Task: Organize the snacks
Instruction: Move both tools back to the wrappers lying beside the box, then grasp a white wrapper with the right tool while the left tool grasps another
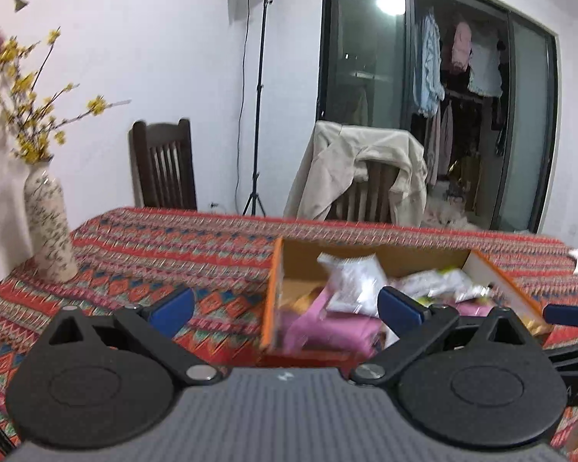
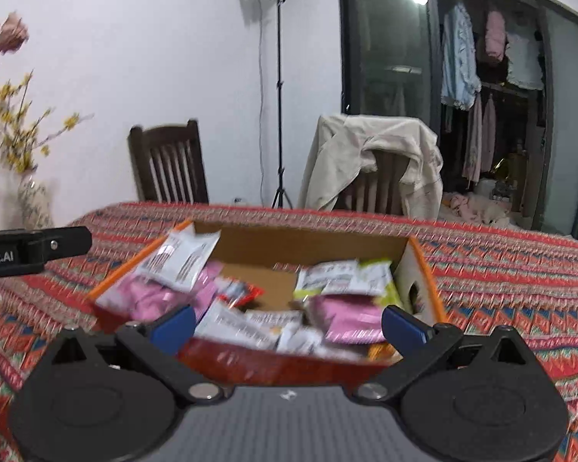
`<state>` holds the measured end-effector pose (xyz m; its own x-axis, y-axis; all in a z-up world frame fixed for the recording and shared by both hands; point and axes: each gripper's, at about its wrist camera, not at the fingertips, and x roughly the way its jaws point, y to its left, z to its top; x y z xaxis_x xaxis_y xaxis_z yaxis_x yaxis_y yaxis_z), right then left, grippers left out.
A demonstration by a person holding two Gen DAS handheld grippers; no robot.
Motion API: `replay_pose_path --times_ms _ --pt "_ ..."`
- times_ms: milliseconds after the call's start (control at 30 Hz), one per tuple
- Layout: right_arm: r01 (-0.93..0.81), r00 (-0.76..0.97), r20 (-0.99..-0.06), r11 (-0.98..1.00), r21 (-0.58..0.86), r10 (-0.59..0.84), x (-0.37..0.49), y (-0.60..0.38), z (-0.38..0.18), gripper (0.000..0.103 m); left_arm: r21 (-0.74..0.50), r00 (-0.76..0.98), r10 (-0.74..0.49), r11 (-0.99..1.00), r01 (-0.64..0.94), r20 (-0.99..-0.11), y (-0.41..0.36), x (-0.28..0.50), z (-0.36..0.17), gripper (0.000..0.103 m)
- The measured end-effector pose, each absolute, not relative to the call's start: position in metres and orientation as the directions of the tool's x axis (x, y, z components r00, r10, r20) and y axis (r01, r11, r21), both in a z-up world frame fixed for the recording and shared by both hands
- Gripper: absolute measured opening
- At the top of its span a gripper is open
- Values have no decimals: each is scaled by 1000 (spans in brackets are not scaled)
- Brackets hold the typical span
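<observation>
Patterned cloth covers the surface (image 2: 501, 269); both claws, left (image 1: 287, 308) and right (image 2: 289, 325), hang released and empty before the box (image 2: 308, 240) of snacks (image 2: 350, 315).

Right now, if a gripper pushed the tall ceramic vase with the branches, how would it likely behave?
The vase looks tall and narrow, so it would probably tip rather than slide. Long branches likely make it top-heavy. The tablecloth may snag its base.

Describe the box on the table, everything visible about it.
The box is open-topped cardboard: orange-red outside, brown inside, with a white right end wall that has a cutout. It sits flat on the patterned tablecloth, partly filled with loose snack packets, pink, white and green, one white packet leaning over its left rim. Neither gripper touches it.
</observation>
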<state>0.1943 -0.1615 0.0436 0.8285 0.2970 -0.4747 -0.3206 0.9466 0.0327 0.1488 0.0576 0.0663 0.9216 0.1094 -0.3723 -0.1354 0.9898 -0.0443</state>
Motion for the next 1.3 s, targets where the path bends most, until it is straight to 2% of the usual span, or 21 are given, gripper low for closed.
replay_pose_path --times_ms 367,567,767,967,1000,1067,1200,1233,1300 --pt "-357 737 -610 934 16 292 191 -120 1 103 -31 879 143 984 -176 -455 95 124 24 103" --pt "-334 709 -659 942 -2 250 207 -109 -15 102 -74 861 129 979 -189 -491 108 126 3 103" --pt "-333 677 -680 941 60 283 220 -108 -30 100 -117 861 108 975 -190 -497 115 128 -4 103" --pt "-340 698 -660 940 36 278 217 -105 -34 98 -136 859 90 974 -182 -504 116 129 -6 103" --pt "-347 699 -657 937 36 283 216 -104 -34 96 -138 859 88 974 -180 -504 116 129 -6 103" --pt "-370 701 -645 928 35 304 211 -103 -32 78 -140 860 88 973 -181 -503 116 128 -6 103" --pt "-380 711 -632 925 24 308 202 -102 -28 58 -150 859 90 970 -190 -504 119 129 -7 103" --pt "-370 717 -629 929 21 300 200 -104 -26 47 -153 859 90 969 -192 -504 119 129 -7 103" --pt "-369 717 -621 928 48 317 197 -110 -23 42 -157 858 90 968 -194 -506 120 129 -8 103"
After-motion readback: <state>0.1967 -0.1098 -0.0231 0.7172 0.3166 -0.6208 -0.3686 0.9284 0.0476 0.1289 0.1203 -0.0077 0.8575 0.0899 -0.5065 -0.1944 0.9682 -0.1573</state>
